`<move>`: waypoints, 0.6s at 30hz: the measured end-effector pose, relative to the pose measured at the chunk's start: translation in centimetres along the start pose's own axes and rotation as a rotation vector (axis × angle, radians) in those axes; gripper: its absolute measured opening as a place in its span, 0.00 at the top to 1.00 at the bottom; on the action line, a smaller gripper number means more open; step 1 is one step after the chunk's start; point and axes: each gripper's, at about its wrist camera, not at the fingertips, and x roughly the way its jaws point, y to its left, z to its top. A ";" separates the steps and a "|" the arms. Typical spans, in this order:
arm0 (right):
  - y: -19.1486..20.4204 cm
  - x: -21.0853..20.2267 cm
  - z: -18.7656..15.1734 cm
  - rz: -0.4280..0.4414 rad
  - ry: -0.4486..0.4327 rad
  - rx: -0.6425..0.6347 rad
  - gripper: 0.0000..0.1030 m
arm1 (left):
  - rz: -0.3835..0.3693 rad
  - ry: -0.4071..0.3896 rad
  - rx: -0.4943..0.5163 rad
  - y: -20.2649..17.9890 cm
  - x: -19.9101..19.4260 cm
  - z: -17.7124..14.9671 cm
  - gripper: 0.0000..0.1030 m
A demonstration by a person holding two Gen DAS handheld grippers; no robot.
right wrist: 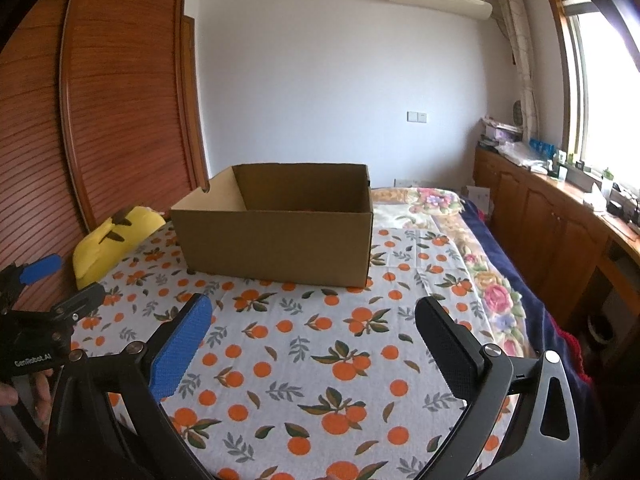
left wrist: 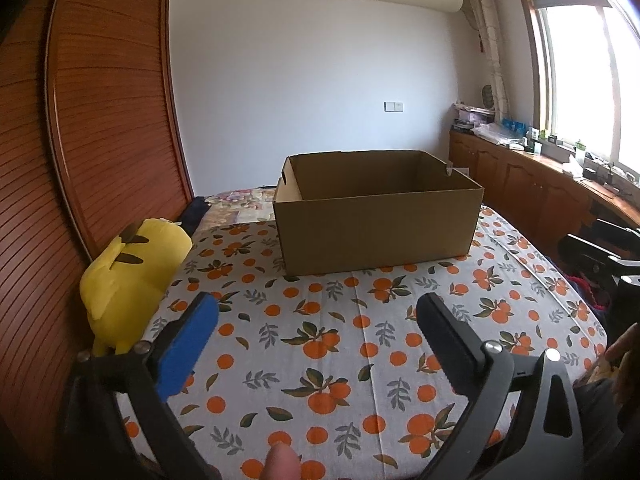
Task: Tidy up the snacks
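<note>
Bedroom scene, both wrist views looking across a bed whose sheet [left wrist: 320,320] is printed with oranges and leaves. At far left stands a louvred wooden wardrobe [left wrist: 100,100]; against its foot lies a yellow plush toy [left wrist: 128,276], resting on the sheet's left edge. Left tool [left wrist: 318,312]: fingers spread wide apart, blue pad on one finger, black pad on the other, nothing between them, held over the near part of the sheet. In the right wrist view its body appears at the left margin, beside the plush toy. Centre: an open cardboard box [left wrist: 376,232] sits on the sheet, beyond both tools and well apart from them; its interior floor is mostly hidden by the near wall, so any contents cannot be told. No snacks can be made out in either view. Right tool [right wrist: 312,314]: fingers likewise wide apart and gripping nothing. Further right, a floral quilt [right wrist: 492,280] covers the bed's edge, then wooden cabinets [right wrist: 540,216] beneath a bright window [right wrist: 604,92].
</note>
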 end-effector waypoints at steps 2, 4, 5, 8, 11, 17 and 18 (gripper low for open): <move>-0.1 -0.1 0.0 -0.002 0.000 0.003 0.00 | 0.002 -0.002 -0.001 0.1 -0.1 0.0 0.03; -0.1 -0.1 0.0 -0.004 -0.001 0.002 0.00 | 0.009 -0.002 0.002 0.0 -0.1 -0.1 0.03; -0.2 -0.1 -0.1 -0.006 -0.001 0.004 0.00 | 0.011 -0.001 0.002 0.0 -0.1 -0.1 0.03; -0.3 -0.2 -0.2 -0.013 0.000 0.008 0.00 | 0.008 -0.001 -0.008 0.2 -0.1 -0.1 0.03; -0.3 -0.2 -0.3 -0.020 0.000 0.011 0.00 | 0.011 -0.004 -0.011 0.2 -0.2 -0.1 0.03; -0.2 -0.2 -0.4 -0.025 0.000 0.011 0.00 | 0.015 -0.011 -0.012 0.3 -0.4 0.0 0.03; -0.2 -0.2 -0.4 -0.026 0.000 0.012 0.00 | 0.017 -0.012 -0.011 0.3 -0.4 0.0 0.03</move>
